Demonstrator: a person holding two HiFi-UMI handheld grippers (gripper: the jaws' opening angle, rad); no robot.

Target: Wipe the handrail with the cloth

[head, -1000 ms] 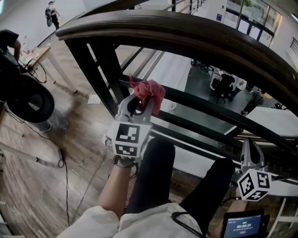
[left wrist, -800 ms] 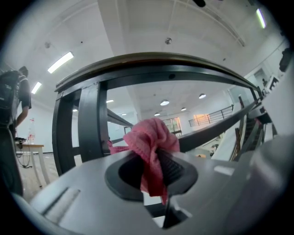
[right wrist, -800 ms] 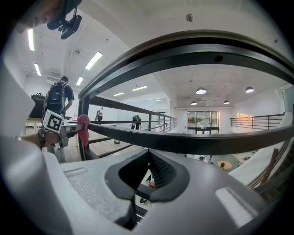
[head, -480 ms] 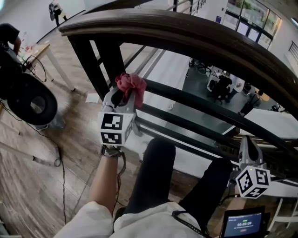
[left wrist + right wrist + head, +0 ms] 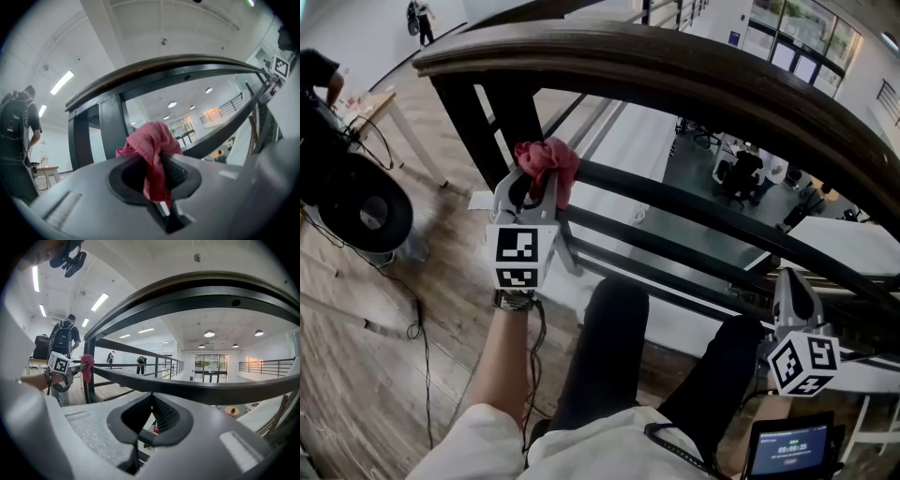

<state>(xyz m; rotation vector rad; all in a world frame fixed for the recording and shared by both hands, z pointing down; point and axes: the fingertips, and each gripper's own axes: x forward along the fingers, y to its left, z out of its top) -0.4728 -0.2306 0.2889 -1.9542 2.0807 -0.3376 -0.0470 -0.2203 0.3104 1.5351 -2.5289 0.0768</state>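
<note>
My left gripper (image 5: pixel 536 183) has its jaws clamped on the red cloth (image 5: pixel 547 157). The cloth bunches above the tips, below the wooden handrail (image 5: pixel 675 66) and just right of the dark post (image 5: pixel 487 117). I cannot tell whether it touches the lower rail (image 5: pixel 694 211). My right gripper (image 5: pixel 791 291) sits low at the near right, jaws closed together on nothing.

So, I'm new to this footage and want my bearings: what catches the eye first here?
A red cloth pinched in the left gripper, held up beneath the dark wooden handrail that curves across the top. The right gripper hangs low at the right, jaws together and empty.
</note>
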